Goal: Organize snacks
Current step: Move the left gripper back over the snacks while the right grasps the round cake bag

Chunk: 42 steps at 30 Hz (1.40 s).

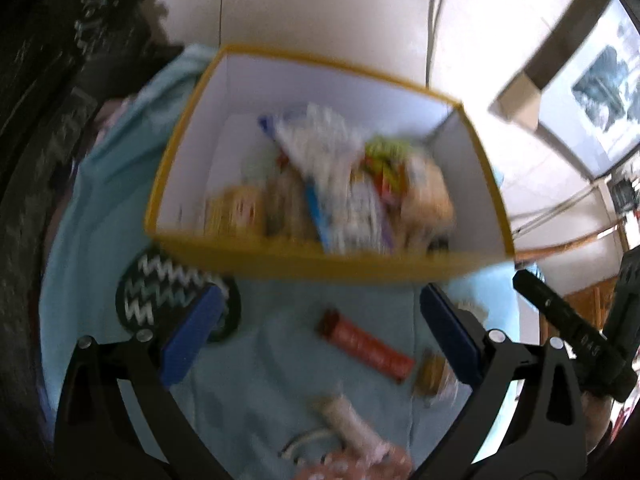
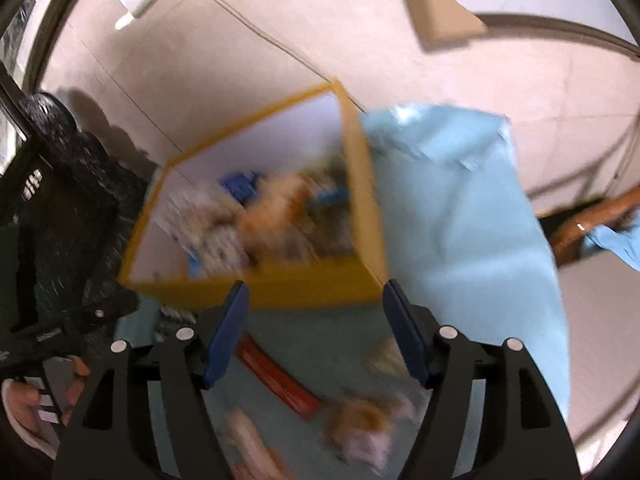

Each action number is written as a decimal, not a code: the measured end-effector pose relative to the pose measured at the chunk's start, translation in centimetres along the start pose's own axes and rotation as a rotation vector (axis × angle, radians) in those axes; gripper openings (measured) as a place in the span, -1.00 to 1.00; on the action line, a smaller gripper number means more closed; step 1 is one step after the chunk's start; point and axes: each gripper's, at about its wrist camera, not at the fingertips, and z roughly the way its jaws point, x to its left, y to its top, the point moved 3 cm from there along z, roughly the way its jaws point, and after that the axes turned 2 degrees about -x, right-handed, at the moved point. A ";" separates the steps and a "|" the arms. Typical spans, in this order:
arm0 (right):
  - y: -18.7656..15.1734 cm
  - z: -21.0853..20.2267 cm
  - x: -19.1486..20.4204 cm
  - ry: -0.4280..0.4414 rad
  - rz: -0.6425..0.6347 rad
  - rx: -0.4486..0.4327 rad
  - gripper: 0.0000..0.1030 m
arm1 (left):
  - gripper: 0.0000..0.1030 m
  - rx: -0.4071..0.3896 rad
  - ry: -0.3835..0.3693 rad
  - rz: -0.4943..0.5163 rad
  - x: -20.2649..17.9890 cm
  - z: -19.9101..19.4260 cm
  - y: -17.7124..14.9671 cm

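I count one yellow box (image 1: 320, 268) holding a blurred heap of snack packets (image 1: 336, 184), too smeared to number. On my blue cloth (image 1: 100, 208) lie one red bar (image 1: 366, 346), one pale bar (image 1: 344, 420), one small tan packet (image 1: 432, 372) and one zigzag coaster (image 1: 160, 292).

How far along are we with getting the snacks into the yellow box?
Well along: the yellow box already holds a heap of packets. Nothing is in hand; the left gripper and right gripper both have open, empty jaws over the blue cloth. Left: the red bar, a small tan packet, a pale bar and blurred packets nearer the cameras.
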 end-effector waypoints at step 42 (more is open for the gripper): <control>-11.9 0.4 -3.4 -0.110 -0.079 0.160 0.07 | 0.96 0.332 0.145 -0.048 -3.0 8.6 -15.2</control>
